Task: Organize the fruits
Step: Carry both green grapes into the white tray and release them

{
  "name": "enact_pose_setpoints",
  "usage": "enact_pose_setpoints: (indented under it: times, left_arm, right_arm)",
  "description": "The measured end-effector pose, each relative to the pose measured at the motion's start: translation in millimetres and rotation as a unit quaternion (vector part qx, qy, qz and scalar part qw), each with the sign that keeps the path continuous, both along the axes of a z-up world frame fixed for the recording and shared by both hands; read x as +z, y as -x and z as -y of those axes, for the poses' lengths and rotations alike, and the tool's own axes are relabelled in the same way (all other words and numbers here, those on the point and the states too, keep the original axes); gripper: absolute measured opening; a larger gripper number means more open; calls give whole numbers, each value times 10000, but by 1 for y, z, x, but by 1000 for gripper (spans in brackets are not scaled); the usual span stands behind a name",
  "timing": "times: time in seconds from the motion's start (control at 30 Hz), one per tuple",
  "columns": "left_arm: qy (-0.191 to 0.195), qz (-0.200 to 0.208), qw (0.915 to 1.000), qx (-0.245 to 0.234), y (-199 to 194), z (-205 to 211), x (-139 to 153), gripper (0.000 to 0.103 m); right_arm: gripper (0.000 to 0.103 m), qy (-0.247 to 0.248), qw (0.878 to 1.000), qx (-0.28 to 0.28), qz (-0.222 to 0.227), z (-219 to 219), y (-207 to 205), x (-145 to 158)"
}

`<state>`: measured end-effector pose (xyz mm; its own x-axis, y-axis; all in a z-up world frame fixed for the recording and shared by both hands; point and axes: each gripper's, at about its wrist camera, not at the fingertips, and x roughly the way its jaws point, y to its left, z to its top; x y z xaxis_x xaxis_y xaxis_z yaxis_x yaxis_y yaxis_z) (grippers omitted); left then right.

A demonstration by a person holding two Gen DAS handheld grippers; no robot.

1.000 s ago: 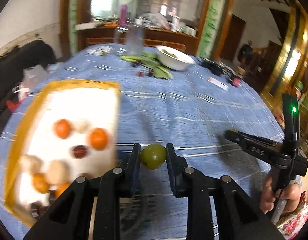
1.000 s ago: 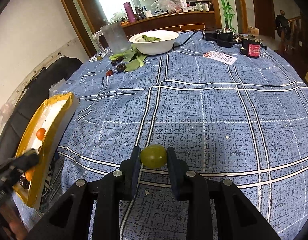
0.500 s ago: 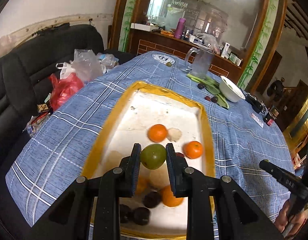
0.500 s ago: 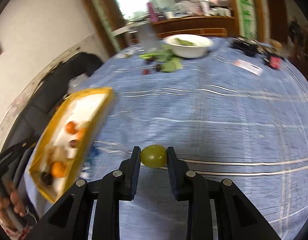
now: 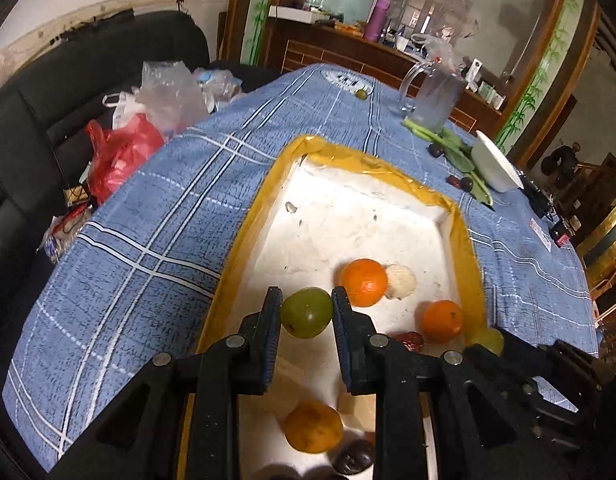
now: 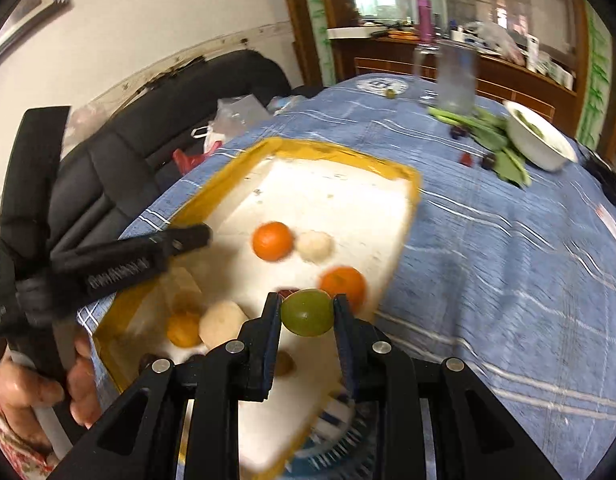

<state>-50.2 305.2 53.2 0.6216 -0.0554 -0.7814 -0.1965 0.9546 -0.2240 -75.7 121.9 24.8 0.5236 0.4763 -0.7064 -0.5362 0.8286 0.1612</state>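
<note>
The left gripper (image 5: 307, 312) hangs above the near half of the yellow-rimmed tray (image 5: 264, 196), fingers reaching toward the frame's top, clamped on a green fruit (image 5: 307, 313). That fruit is roughly round, slightly longer across the frame from one finger to the other. The right gripper (image 6: 307, 312) hovers over the tray's near right edge in the right wrist view, likewise closed on a second green fruit (image 6: 307, 312), whose long axis also runs side to side between the fingers.

In the right wrist view the left gripper appears at the left of the frame as a black finger angled down toward the tray, with the person's left hand (image 6: 32, 384) around its handle at the lower left.

On the tray's white floor lie two oranges (image 5: 363, 282) (image 5: 443, 320), a pale round fruit (image 5: 401, 281) touching the farther orange, and a dark red fruit (image 5: 409, 340) beside the nearer one. A white bowl (image 5: 494, 166) and a clear pitcher (image 5: 436, 98) stand at the upper right on the blue checked tablecloth (image 5: 156, 232).
</note>
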Motion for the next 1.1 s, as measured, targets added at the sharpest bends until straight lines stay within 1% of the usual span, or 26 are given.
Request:
enact_pose_setpoints:
  times: [0.07,0.2,0.3,0.37,0.43,0.47,0.53,0.6,0.7,0.77,0.8,0.87,1.0,1.07,1.1]
  left_arm:
    - [76,-83,9999,57,-4,-3,-5,24]
    - [210,-187,9994,196,-8,-11,-13,24]
    - [207,-148,9994,223,-8,-14,-12,25]
    - [223,-146,9994,224,-8,-14,-11,32]
    - [361,-97,9991,188,-6,-16,-10,40]
    - [434,-74,9989,163,-5,-16,-9,42]
    - [540,-23,9985,93,-2,-14,-6,52]
    - [553,27,9984,84,1,-12,-3,57]
    - [516,189,9984,151,11,-11,6,66]
    - [540,302,9979,208,18,-13,13,69]
    - [536,332,9977,233,21,-14,16,69]
    - [432,391,9977,339,29,-15,21,70]
    - [212,485,9972,530,43,-11,28,76]
    - [89,533,9965,633,50,-5,31,77]
    - [5,551,9962,671,53,-3,32,77]
  right_arm:
    - [29,78,9999,110,-27,-14,-7,-2]
    - [29,114,9991,325,-241,-34,-23,-12]
    - [29,154,9986,354,-361,-43,-33,-19]
    - [29,166,9983,374,-426,-48,-39,-23]
    - [29,210,9982,385,-415,-50,-41,-25]
    - [29,200,9981,410,-410,-51,-41,-26]
    - [29,187,9980,426,-419,-52,-41,-26]
    - [29,165,9980,420,-437,-50,-41,-26]
    - [30,89,9984,393,-399,-44,-39,-22]
    - [42,-11,9987,344,-366,-38,-37,-18]
    - [44,-56,9989,320,-339,-35,-35,-16]
    - [46,-117,9992,272,-275,-26,-29,-9]
    - [47,-188,9997,142,-87,-5,-10,3]
    - [53,-257,9997,17,26,7,3,9]
    - [54,-290,9995,-62,95,13,10,11]
